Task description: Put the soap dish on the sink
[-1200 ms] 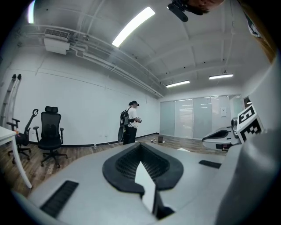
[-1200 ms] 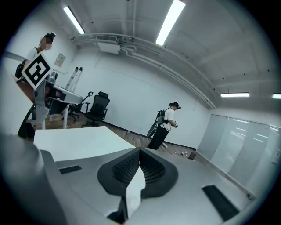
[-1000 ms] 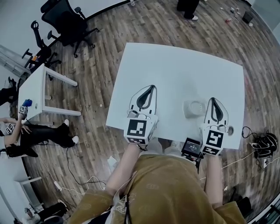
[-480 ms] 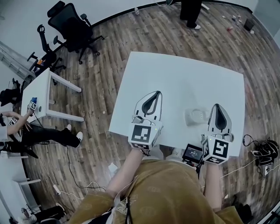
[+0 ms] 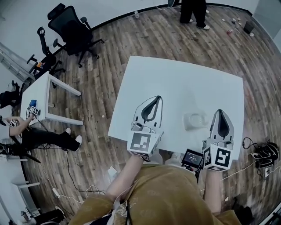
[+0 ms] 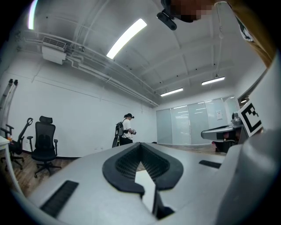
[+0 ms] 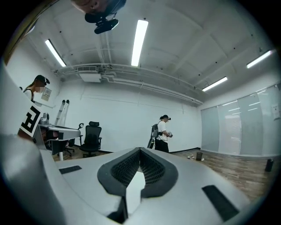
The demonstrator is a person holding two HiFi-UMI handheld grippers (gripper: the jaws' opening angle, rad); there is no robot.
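Observation:
The soap dish (image 5: 194, 120), small, pale and rounded, lies on the white table (image 5: 184, 79) near its front edge. It sits between my two grippers, closer to the right one, and neither touches it. My left gripper (image 5: 157, 98) hovers over the table's front left part, jaws shut and empty. In the left gripper view the left gripper (image 6: 140, 144) points level across the room. My right gripper (image 5: 219, 111) hangs just right of the dish, shut on nothing. The right gripper view has the right gripper (image 7: 140, 150) level too, with neither dish nor table in sight. No sink is in view.
Black office chairs (image 5: 72, 28) and a white side table (image 5: 39, 99) stand on the wood floor at left, with a seated person (image 5: 30, 136) beside them. Another person (image 5: 193, 11) stands beyond the table. A small screen (image 5: 192, 158) hangs at the front edge; cables (image 5: 262, 153) lie at right.
Both grippers have lifted a little toward the head camera and look slightly larger, still shut. The soap dish has stayed in place on the table.

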